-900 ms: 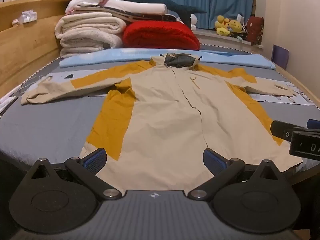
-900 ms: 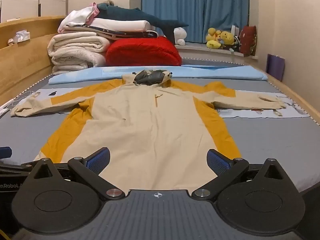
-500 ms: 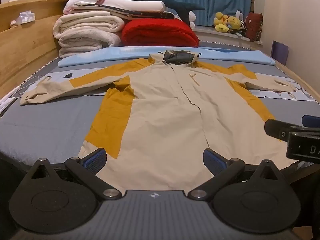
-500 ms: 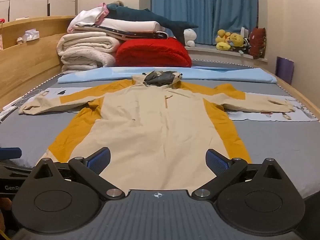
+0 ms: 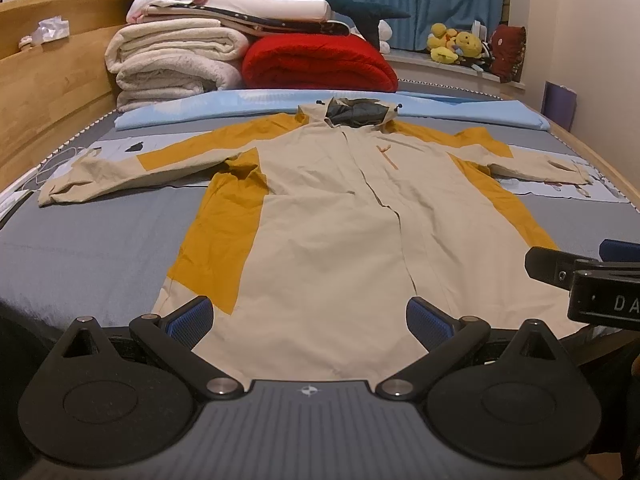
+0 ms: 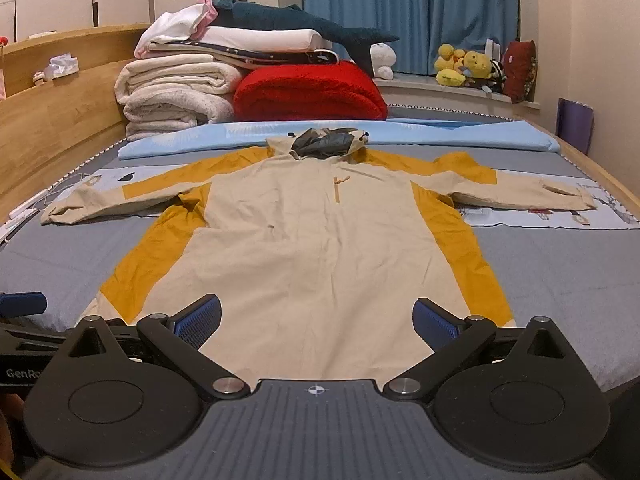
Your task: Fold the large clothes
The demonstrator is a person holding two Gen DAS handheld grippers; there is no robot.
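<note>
A beige and mustard hooded jacket [image 5: 332,220] lies flat and face up on the grey bed, sleeves spread to both sides, hood at the far end; it also shows in the right wrist view [image 6: 316,240]. My left gripper [image 5: 310,318] is open and empty, held just short of the jacket's near hem. My right gripper [image 6: 316,318] is open and empty at the same hem, a little further right. The right gripper's side shows at the right edge of the left wrist view [image 5: 592,276]. The left gripper's fingertip shows at the left edge of the right wrist view [image 6: 22,304].
The grey bed [image 5: 80,248] has a wooden frame on the left [image 5: 44,92]. Folded white blankets [image 5: 172,60], a red blanket [image 5: 316,62] and a light blue sheet [image 5: 248,102] lie behind the jacket. Plush toys [image 5: 456,44] sit by the blue curtains.
Both grippers have risen a little and the views have tilted slightly. The jacket has not moved. Both grippers stay open.
</note>
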